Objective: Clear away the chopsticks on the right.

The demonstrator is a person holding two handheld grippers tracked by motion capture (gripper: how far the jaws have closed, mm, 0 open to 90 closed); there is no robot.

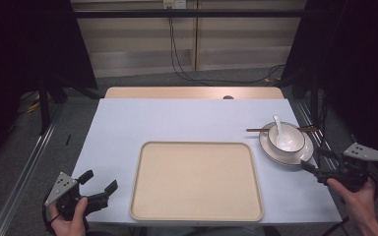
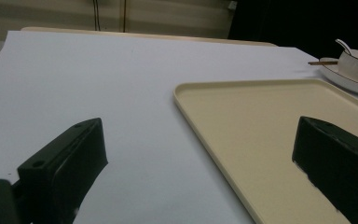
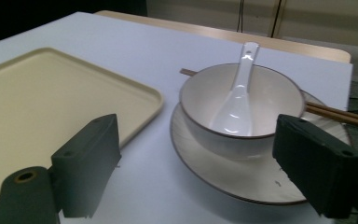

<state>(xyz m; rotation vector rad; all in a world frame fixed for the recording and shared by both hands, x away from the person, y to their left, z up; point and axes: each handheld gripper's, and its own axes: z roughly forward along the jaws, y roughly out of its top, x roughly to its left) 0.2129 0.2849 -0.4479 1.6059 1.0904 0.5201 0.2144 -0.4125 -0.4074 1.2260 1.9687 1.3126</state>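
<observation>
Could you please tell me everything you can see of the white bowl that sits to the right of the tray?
The bowl is glossy white, seemingly ceramic, with a thin dark rim line. It stands upright on a matching plate, right of the beige tray. A white spoon rests inside, its handle leaning on the far rim. Brown chopsticks lie just behind it across the plate. Nothing grips it.

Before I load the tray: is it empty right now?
Empty. The tray shows bare beige surface edge to edge; bowl, spoon and plate sit beside it.
</observation>
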